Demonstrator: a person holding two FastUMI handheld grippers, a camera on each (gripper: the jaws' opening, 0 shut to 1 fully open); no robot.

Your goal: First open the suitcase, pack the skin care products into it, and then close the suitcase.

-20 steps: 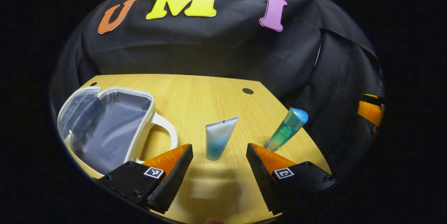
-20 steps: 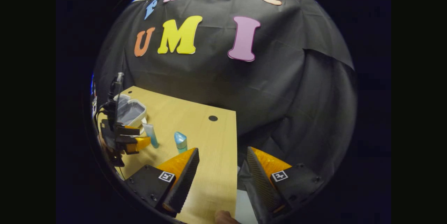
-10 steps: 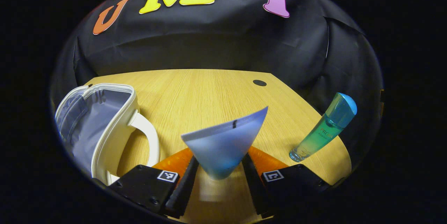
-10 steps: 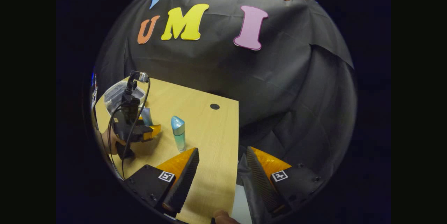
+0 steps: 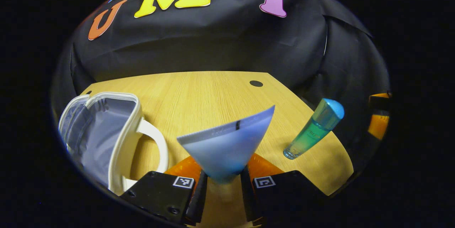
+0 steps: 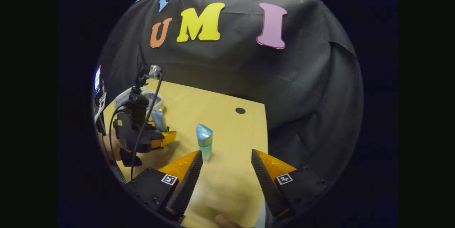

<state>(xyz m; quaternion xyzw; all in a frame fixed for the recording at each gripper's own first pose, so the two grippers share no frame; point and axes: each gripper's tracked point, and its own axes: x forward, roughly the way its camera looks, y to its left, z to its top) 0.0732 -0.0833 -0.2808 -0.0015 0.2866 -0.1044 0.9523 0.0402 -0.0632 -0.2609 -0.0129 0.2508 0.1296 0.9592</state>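
Nearest in the left gripper view, the left gripper [image 5: 221, 192] has its fingers pressed narrow on the bottom end of the soft white-and-blue squeeze tube [image 5: 227, 144]. A sec ago those fingers were wide w/ the tube standing free ahead on the worktop; now the tube is pinched and sits big and close. I'd say the grab is done, so next comes carrying it to the case.

Just left of it sits the small white zip suitcase w/ grey lining [image 5: 101, 132], lid open, handle toward the tube. So step one looks done; nothing packed inside yet that I can see.

Right of the tube, a bit further, the tall see-through green bottle w/ blue cap [image 5: 312, 128] stands on the light wood worktop [image 5: 206, 93].

The right gripper view adds the outside look: the left gripper [image 6: 161, 137] w/ a hand [image 6: 112, 150] behind it and its cable. The right gripper [image 6: 227, 162] has its fingers wide, holding nothing, w/ the bottle [image 6: 204, 142] just ahead.
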